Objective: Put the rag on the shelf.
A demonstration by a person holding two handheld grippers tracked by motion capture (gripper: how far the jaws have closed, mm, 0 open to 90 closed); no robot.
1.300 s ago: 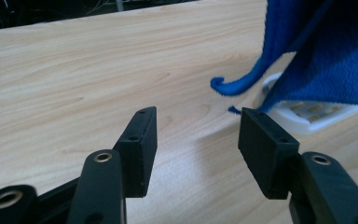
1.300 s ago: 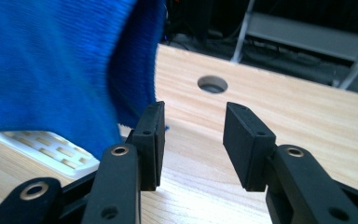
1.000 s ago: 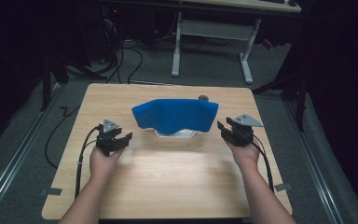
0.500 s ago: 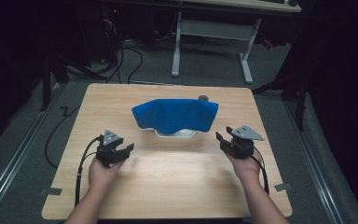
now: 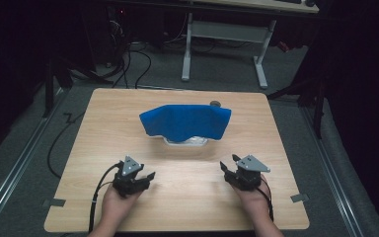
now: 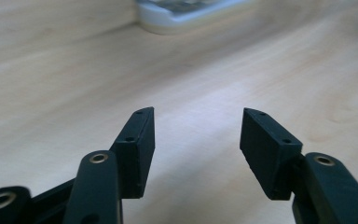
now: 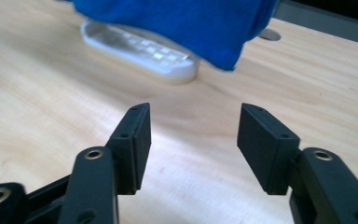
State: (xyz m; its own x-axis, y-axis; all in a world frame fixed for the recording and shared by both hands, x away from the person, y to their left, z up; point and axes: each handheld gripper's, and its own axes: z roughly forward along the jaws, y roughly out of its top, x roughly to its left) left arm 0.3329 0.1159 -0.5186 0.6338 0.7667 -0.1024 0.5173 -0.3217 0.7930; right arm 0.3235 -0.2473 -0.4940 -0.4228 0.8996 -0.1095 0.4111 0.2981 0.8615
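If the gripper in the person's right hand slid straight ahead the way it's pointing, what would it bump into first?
Probably the white tray under the blue cloth. The right gripper has its fingers open with bare table ahead until there, though the cloth's hanging corner may come first; depth is unclear.

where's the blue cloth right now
In the high view the blue cloth lies at the middle of the table, draped over a white tray, beyond both grippers.

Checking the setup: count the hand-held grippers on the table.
2. The left hand-held gripper is near the table's front left; the right hand-held gripper is near its front right. Both open, empty.
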